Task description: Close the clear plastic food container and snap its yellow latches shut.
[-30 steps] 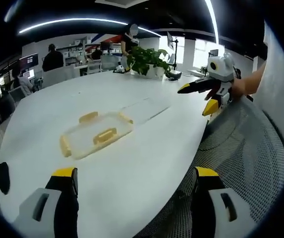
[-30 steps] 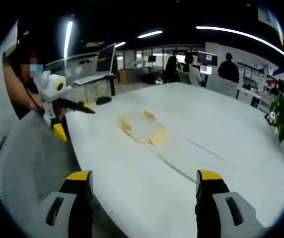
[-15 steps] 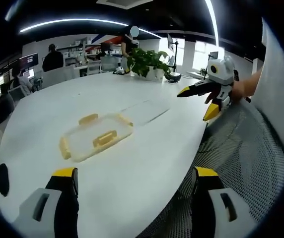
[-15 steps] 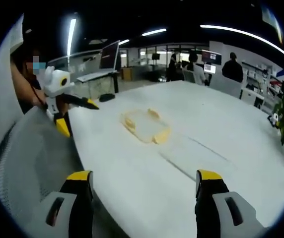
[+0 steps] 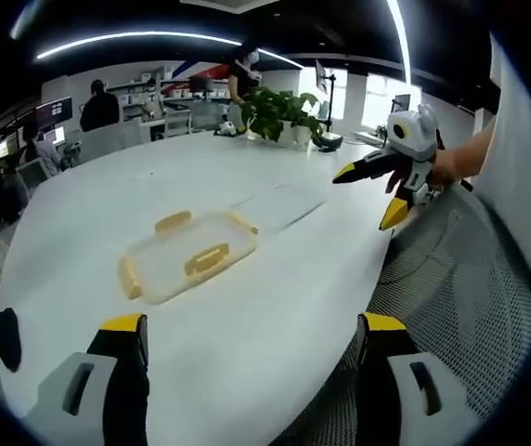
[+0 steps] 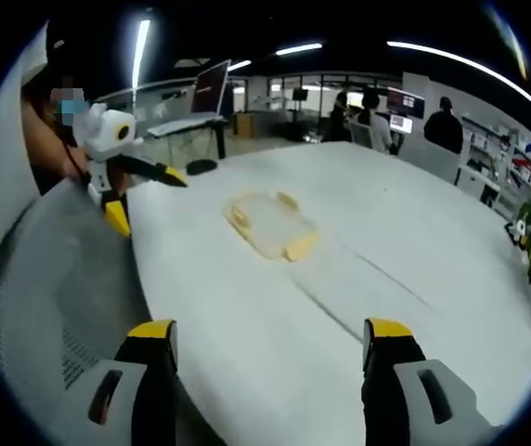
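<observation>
On the white table (image 5: 275, 307) lies the food container (image 5: 189, 257), both hand-held grippers apart

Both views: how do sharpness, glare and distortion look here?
Left gripper view: fairly sharp, container readable, ceiling strips bowed by the fisheye. Right gripper view: softer, container hazy, white table washed out.
</observation>
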Demonstrator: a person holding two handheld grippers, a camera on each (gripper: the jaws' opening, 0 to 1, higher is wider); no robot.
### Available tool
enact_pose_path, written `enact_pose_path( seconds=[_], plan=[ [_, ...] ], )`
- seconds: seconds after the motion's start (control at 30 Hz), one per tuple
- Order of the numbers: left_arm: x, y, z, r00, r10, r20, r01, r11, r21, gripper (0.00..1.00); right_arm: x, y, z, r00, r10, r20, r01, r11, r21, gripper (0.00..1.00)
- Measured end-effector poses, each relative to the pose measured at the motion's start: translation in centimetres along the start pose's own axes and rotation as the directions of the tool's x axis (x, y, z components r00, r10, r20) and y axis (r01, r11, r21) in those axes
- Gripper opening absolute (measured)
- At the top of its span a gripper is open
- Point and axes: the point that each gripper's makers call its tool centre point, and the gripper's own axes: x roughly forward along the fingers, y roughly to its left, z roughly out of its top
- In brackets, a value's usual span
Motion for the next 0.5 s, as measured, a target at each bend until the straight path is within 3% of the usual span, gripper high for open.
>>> enact_pose_path(
  seconds=[0.5],
  plan=[
    [0.7, 1.3, -0.2, 1.0, -0.008, -0.025, 0.008, 1.0, 0.024, 0.93, 1.5, -0.3, 1.1, 0.999, 0.026, -0.023, -0.027, 0.998, -0.052, 0.78]
  ],
)
